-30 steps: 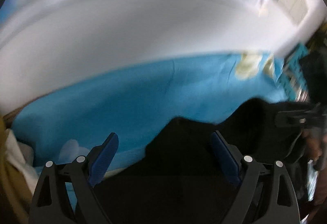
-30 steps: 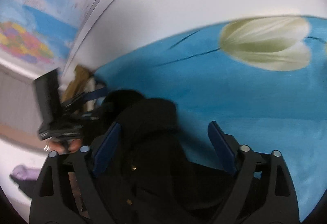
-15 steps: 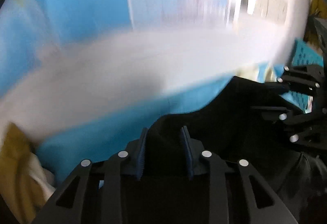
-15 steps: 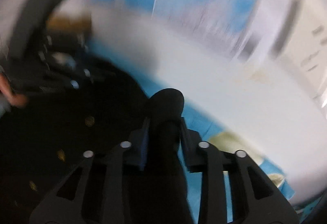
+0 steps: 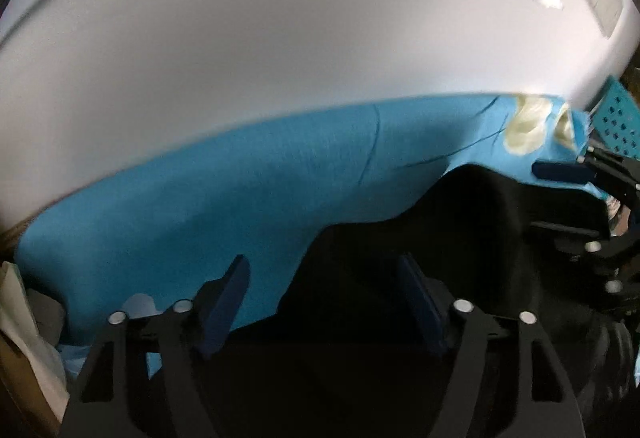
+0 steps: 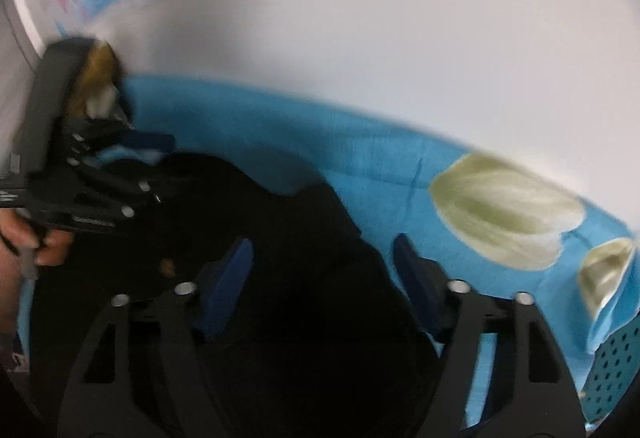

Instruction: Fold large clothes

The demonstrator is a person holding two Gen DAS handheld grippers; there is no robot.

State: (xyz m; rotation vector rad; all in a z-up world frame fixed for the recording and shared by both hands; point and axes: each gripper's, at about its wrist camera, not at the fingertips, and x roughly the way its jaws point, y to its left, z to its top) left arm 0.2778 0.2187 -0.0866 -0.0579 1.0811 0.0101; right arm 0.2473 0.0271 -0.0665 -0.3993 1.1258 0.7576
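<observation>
Left wrist view: left gripper spread wide, nothing between the blue pads, poised over the near edge of the black garment. Garment heaped in a dark mound on the blue cloth with pale flower prints, white wall behind. Right gripper visible at the far right of the mound, also parted and empty.

Right wrist view: right gripper open, no fabric pinched, hanging just above the black garment. Left gripper seen at the left edge of the cloth, held in a bare hand. Blue cloth bare to the right, up to a perforated blue basket at the lower corner.

Step in hand, by judgement: between grasps, garment lying bunched and not yet flat or folded. Next move calls for picking out two matching edges or corners in dark, featureless fabric, closing on single layers only, then pulling apart to spread it.
</observation>
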